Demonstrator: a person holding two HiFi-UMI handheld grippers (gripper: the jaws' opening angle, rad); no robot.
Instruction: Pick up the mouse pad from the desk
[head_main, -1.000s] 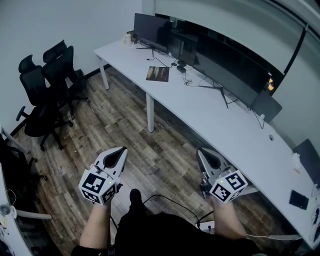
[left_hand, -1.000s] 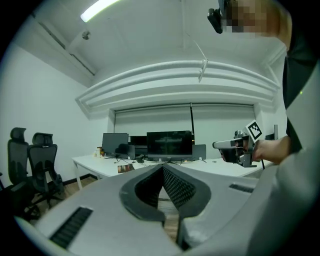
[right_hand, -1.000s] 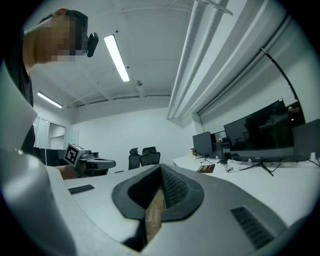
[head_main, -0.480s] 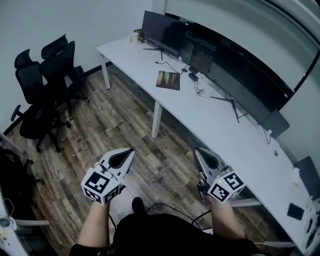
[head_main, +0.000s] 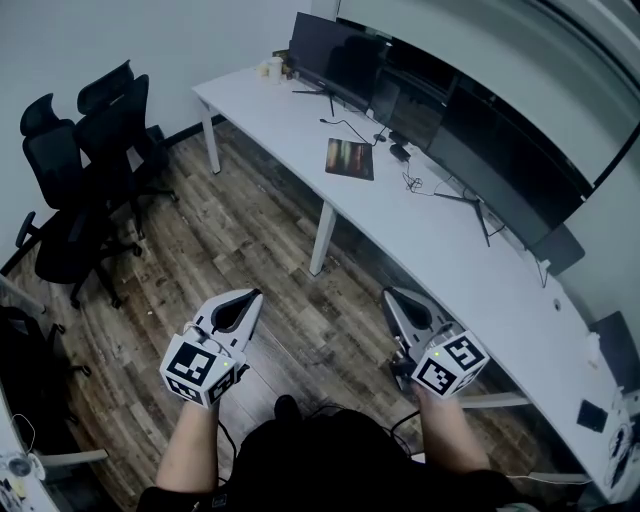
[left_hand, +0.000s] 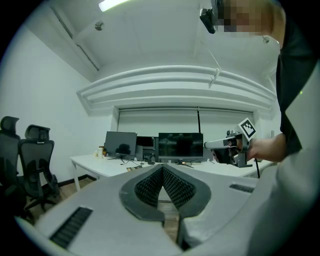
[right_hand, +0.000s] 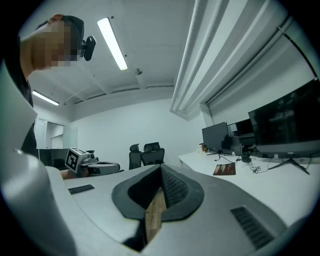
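The mouse pad (head_main: 350, 158), a dark rectangle with a reddish-brown print, lies flat on the long white desk (head_main: 440, 262) in front of the monitors. It also shows small in the right gripper view as the mouse pad (right_hand: 224, 169) and barely in the left gripper view as the mouse pad (left_hand: 132, 169). My left gripper (head_main: 250, 298) and right gripper (head_main: 390, 296) are held level over the wood floor, well short of the desk and far from the pad. Both are shut with nothing between the jaws, as the left gripper (left_hand: 162, 167) and right gripper (right_hand: 161, 167) show.
Several monitors (head_main: 345, 48) line the desk's far edge with cables (head_main: 415, 180) in front. A cup (head_main: 272, 68) stands at the desk's far left end. A white desk leg (head_main: 321, 238) stands below the pad. Black office chairs (head_main: 85, 150) are at the left wall.
The whole view has moved toward the desk: the mouse pad sits lower and further right in the head view. Both grippers have travelled along, still shut.
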